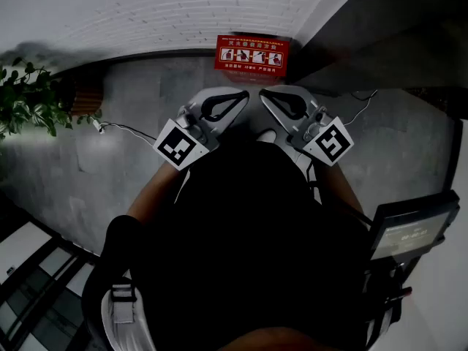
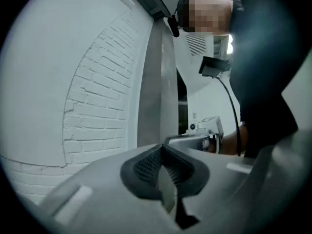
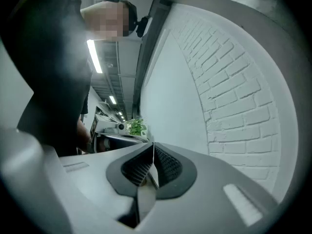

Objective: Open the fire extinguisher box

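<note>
The red fire extinguisher box stands on the grey floor against the white brick wall, with white pictograms on its top face; its lid looks closed. Both grippers are held up in front of the person's chest, well short of the box, with their tips turned toward each other. The left gripper is shut with nothing between its pads. The right gripper is shut and empty too, its pads meeting at the tip. Neither gripper view shows the box; each one looks at the brick wall and the other gripper.
A leafy plant stands at the far left by the wall. A thin cable lies on the floor left of the grippers. Dark equipment with a screen stands at the right. The person's dark clothing fills the lower middle.
</note>
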`<state>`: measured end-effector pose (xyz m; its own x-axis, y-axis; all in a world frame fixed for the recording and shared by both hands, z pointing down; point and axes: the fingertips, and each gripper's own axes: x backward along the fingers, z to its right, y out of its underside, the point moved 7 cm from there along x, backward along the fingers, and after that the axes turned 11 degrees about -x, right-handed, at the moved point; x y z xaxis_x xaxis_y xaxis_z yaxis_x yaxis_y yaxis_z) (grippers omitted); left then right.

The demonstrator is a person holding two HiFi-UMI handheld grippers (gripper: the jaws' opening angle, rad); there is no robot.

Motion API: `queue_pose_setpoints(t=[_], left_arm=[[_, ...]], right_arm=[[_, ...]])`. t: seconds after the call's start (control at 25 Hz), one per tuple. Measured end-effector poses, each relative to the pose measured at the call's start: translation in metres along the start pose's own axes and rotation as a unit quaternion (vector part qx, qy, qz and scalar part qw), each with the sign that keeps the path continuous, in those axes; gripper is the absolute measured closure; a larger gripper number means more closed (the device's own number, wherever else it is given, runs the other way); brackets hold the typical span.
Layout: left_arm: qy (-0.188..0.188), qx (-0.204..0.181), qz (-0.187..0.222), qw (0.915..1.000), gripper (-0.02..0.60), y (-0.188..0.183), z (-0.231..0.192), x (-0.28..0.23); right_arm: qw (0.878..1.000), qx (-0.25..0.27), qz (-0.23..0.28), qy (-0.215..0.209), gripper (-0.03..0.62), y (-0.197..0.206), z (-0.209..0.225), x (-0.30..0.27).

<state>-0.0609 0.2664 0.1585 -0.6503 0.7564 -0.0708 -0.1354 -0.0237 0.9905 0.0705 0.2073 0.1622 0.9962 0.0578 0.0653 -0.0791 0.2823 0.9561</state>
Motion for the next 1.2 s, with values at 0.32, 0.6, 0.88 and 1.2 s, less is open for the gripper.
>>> queue_pose_setpoints(t=[0.32, 0.6, 0.88, 1.2], left_arm=[[-0.022, 0.001, -0.024, 0.9995, 0.580, 0.004, 0.013, -0.005], [-0.014, 0.006, -0.023, 0.9996, 0.580, 0.004, 0.003, 0.010], [0.018, 0.019, -0.003, 0.9997, 0.580, 0.038, -0.088, -0.021], [0.042, 0.032, 0.005, 0.9986, 0.580, 0.073, -0.162, -0.047]], right_arm=[[1.000, -0.017, -0.008, -0.006, 0.582, 0.007, 0.007, 0.015], [1.000, -0.019, -0.012, 0.013, 0.582, 0.003, 0.000, 0.002], [0.997, -0.028, -0.033, 0.059, 0.582, 0.005, 0.074, -0.049], [0.991, -0.056, -0.045, 0.111, 0.582, 0.006, 0.139, -0.077]])
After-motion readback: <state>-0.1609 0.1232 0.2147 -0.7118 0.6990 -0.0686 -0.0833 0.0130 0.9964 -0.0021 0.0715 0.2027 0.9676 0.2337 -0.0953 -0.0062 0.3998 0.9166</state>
